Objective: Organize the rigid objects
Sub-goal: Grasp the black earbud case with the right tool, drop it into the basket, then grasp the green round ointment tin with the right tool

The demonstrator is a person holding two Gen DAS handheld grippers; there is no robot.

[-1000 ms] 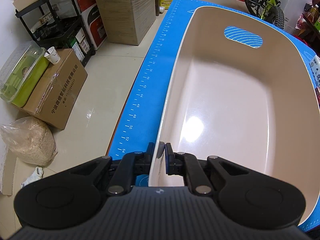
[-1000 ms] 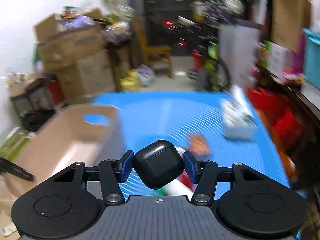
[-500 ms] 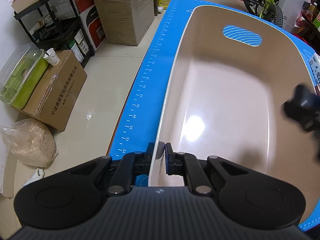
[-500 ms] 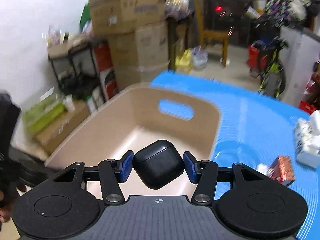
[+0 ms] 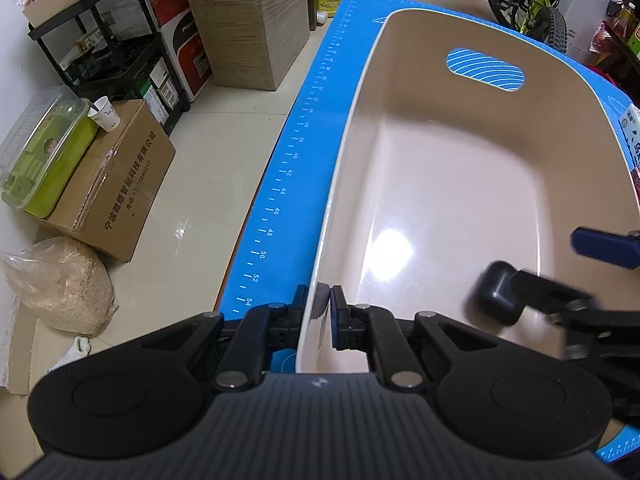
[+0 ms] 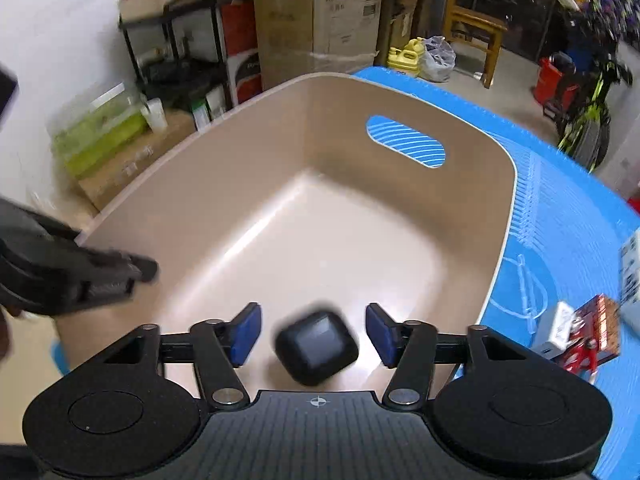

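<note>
A: Item one, left claw (image 5: 319, 312)?
B: Pressed together on the near wall of the beige tub (image 5: 460, 184); one pad is seen outside the rim, one inside. The tub is set on the blue mat (image 5: 304, 152) covering the tabletop.

A: Item two, right claw (image 6: 314, 330)?
B: Spread, its jaws having just been opening. The black earbud case (image 6: 316, 346) is seen blurred between the blue pads (image 6: 246, 332), touched by neither, over the tub floor just ahead of the claw.

A: Same case, left view?
B: Recorded right of the left claw, beside the right claw's lower finger (image 5: 536, 284).

A: Remaining stock?
B: Small boxes (image 6: 576, 330) are noted on the mat, right of the right claw, outside the tub.
</note>
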